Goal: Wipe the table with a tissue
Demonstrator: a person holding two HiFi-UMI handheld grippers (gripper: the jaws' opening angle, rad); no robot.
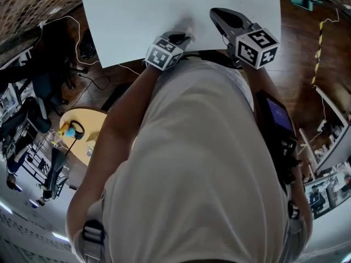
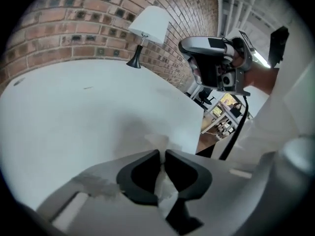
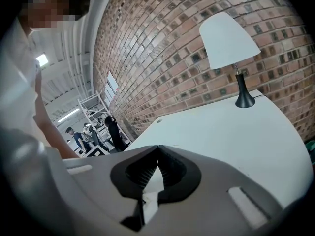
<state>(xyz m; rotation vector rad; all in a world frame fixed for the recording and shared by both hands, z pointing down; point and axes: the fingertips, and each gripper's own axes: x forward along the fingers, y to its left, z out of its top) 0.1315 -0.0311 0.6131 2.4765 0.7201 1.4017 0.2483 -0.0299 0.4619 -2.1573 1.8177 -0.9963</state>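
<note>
The white table (image 1: 137, 15) fills the top of the head view. My left gripper (image 1: 184, 37) is low over the table's near edge, shut on a crumpled white tissue (image 2: 158, 142). The tissue pokes out past the fingertips onto the table (image 2: 74, 107) in the left gripper view, where the jaws (image 2: 162, 154) pinch it. My right gripper (image 1: 216, 13) hovers over the table to the right of the left one. In its own view the tips (image 3: 158, 147) meet and nothing sticks out beyond them. The left gripper view also shows the right gripper (image 2: 189, 45) raised above the table.
A white-shaded lamp (image 3: 228, 38) on a black base stands at the table's far end by the brick wall (image 3: 162, 48), also in the left gripper view as the lamp (image 2: 150, 26). A round wooden side table (image 1: 82, 130) and cables lie on the floor at left. People stand by shelving (image 3: 88, 132).
</note>
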